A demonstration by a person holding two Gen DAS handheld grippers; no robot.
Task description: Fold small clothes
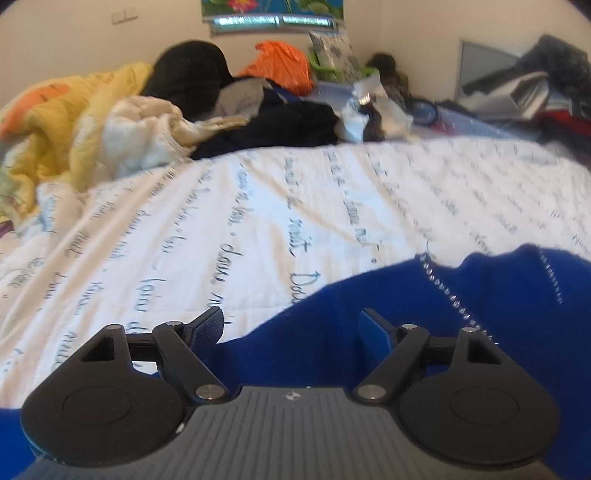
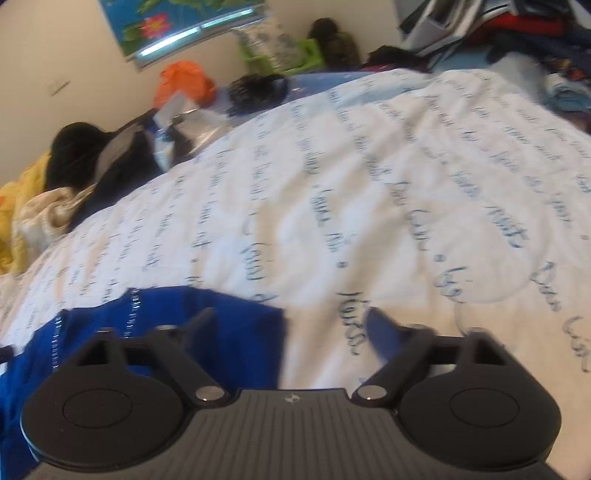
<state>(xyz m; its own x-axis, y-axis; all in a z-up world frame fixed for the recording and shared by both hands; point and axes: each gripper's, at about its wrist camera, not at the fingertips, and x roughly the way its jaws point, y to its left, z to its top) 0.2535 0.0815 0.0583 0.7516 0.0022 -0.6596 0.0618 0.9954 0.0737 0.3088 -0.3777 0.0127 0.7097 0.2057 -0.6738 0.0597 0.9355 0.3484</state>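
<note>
1. One blue garment (image 1: 461,317), trimmed with lines of small silver studs, lies low on the white bedspread (image 1: 258,206) printed with handwriting, at the near edge of both views.
2. Its cloth looks spread flat rather than stacked. No finished fold shows, so the folding seems at or near its beginning, though most of the garment sits out of frame under the cameras.
3. At the garment's left side the left gripper (image 1: 291,325) hovers with its jaws wide apart. Blue cloth fills the gap behind them, but neither pad presses on it, so nothing is held.
4. At the right side, the right gripper (image 2: 291,325) straddles the garment's edge: its left finger is over blue cloth, its right finger over bare bedspread. The jaws stand apart and grip nothing; blur hides finer detail.
5. Judging from this, the remaining work is to pinch both sides, carry them over and flatten the result.
6. Farther back, a yellow quilt (image 1: 55,122), a dark clothes heap (image 1: 288,129) and an orange bag (image 1: 280,66) crowd the head of the bed below a flowered picture (image 1: 273,7); whether more items await folding cannot be told.
</note>
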